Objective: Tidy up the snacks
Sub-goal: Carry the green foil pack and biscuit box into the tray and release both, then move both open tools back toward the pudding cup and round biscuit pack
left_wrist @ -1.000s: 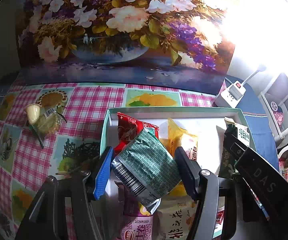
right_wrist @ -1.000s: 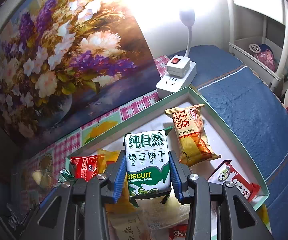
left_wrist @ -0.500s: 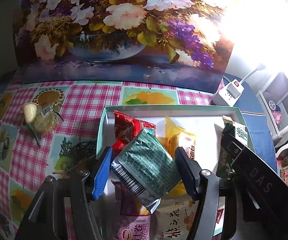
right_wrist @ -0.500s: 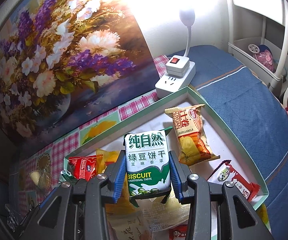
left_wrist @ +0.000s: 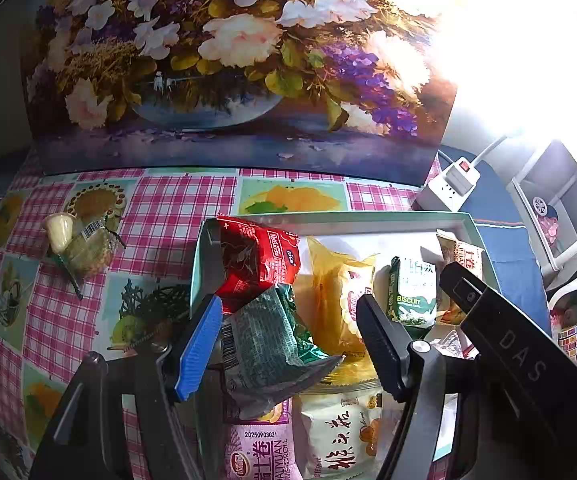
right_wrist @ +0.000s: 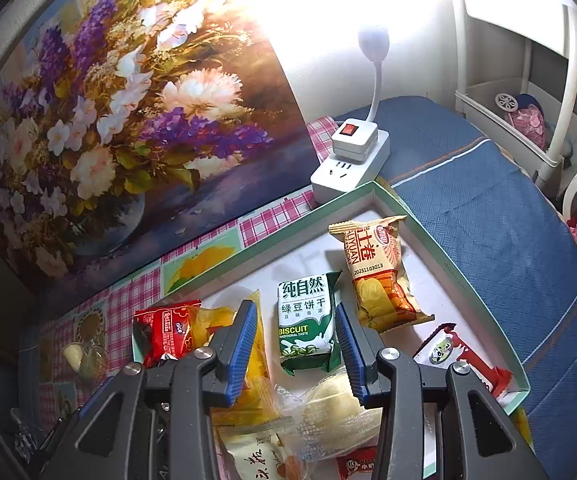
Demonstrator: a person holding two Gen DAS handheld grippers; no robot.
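Note:
A shallow green-rimmed tray (left_wrist: 328, 218) (right_wrist: 272, 236) holds several snack packs. My left gripper (left_wrist: 288, 300) hangs over its left end and its jaws are opening. A green foil packet (left_wrist: 264, 340) sags between them, leaning on the blue left pad and apart from the right finger. Behind it lie a red packet (left_wrist: 256, 260) and a yellow packet (left_wrist: 336, 292). My right gripper (right_wrist: 294, 308) stands open. The green-and-white biscuit pack (right_wrist: 306, 320) (left_wrist: 410, 296) rests in the tray between its fingers, with bare tray showing at the left pad.
An orange roll pack (right_wrist: 376, 272) and a red-and-white bar (right_wrist: 460, 356) lie at the tray's right end. A white power strip (right_wrist: 348, 164) stands behind the tray. A flower painting (left_wrist: 228, 60) backs the table. A small wrapped sweet (left_wrist: 76, 240) lies on the checked cloth at left.
The left jaws have spread and the green foil packet has slumped down between them. The biscuit pack has dropped out of the right pads onto the tray.

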